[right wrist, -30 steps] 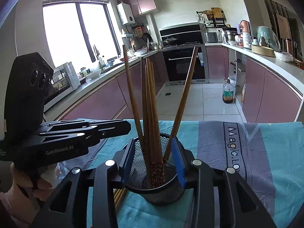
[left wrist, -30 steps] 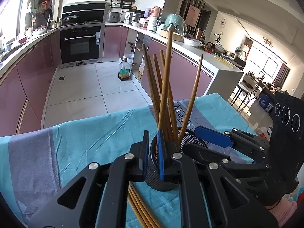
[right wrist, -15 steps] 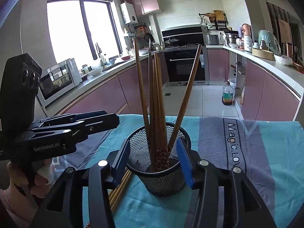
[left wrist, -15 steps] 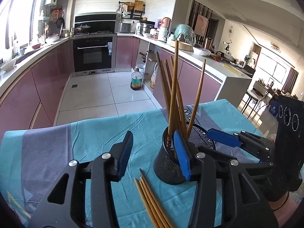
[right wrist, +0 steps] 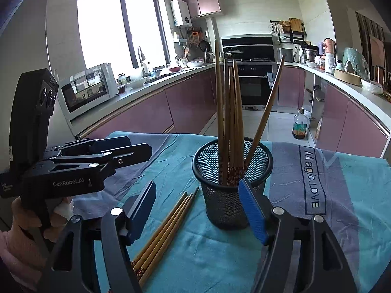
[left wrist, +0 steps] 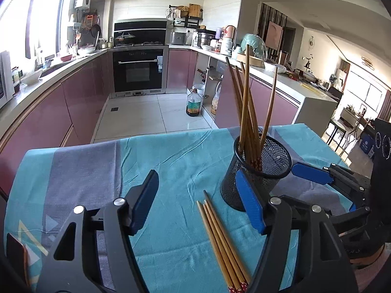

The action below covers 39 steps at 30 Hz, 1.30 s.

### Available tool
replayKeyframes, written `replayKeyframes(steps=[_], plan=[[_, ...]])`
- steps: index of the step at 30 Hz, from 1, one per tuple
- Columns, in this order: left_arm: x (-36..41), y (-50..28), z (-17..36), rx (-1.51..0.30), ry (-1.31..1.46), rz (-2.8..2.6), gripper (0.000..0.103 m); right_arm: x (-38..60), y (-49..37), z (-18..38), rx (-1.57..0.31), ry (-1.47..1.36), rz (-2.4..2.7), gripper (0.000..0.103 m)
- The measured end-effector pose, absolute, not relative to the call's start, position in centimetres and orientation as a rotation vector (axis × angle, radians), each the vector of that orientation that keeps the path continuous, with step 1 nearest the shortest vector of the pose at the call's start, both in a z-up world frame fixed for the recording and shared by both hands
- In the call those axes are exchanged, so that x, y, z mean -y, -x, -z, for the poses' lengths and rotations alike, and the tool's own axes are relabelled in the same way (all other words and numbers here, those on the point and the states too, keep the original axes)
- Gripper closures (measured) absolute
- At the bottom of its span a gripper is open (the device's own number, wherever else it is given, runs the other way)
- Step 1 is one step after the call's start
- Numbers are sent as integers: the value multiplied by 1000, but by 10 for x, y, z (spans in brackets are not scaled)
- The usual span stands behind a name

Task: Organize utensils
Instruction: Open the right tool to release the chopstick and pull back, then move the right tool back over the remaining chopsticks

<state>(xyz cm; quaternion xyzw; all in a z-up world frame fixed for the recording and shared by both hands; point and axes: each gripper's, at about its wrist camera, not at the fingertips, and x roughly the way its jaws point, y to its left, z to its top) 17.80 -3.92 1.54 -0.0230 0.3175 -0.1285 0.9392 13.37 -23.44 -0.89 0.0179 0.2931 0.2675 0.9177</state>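
A black mesh cup (left wrist: 259, 171) (right wrist: 229, 195) stands upright on the teal cloth with several wooden chopsticks (right wrist: 229, 122) leaning in it. More loose chopsticks (left wrist: 220, 236) (right wrist: 163, 227) lie flat on the cloth beside the cup. My left gripper (left wrist: 198, 205) hovers over these loose chopsticks, left of the cup; its jaws are opening and grip nothing. It also shows from the side as the left gripper (right wrist: 136, 149). My right gripper (right wrist: 198, 210) sits just in front of the cup; its jaws are opening, with no pad pressing on anything.
The teal and grey tablecloth (right wrist: 342, 195) covers the table, whose far edge drops to a tiled kitchen floor. An oil bottle (left wrist: 194, 103) stands on that floor. Pink counters and an oven (left wrist: 139, 70) lie beyond. A person's hand (right wrist: 22, 212) holds the left gripper's handle.
The left gripper was shut at the cup's rim; it has opened and drawn back to the left. The right gripper's jaws, close around the cup, have widened and backed off.
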Motion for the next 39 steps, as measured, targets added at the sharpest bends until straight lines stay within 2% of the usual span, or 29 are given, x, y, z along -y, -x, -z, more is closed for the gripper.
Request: replayKeyframes(steps=[17, 22, 33, 39], plan=[[18, -135, 23, -728, 53, 209, 37, 198, -118, 45, -756, 1, -618, 36], [14, -131, 36, -764, 45, 195, 37, 193, -116, 56, -809, 12, -614, 41], [16, -122, 61, -834, 33, 210, 37, 189, -114, 71, -868, 50, -589, 61], [24, -121, 67, -848, 20, 233, 37, 189, -114, 76, -882, 69, -572, 63]])
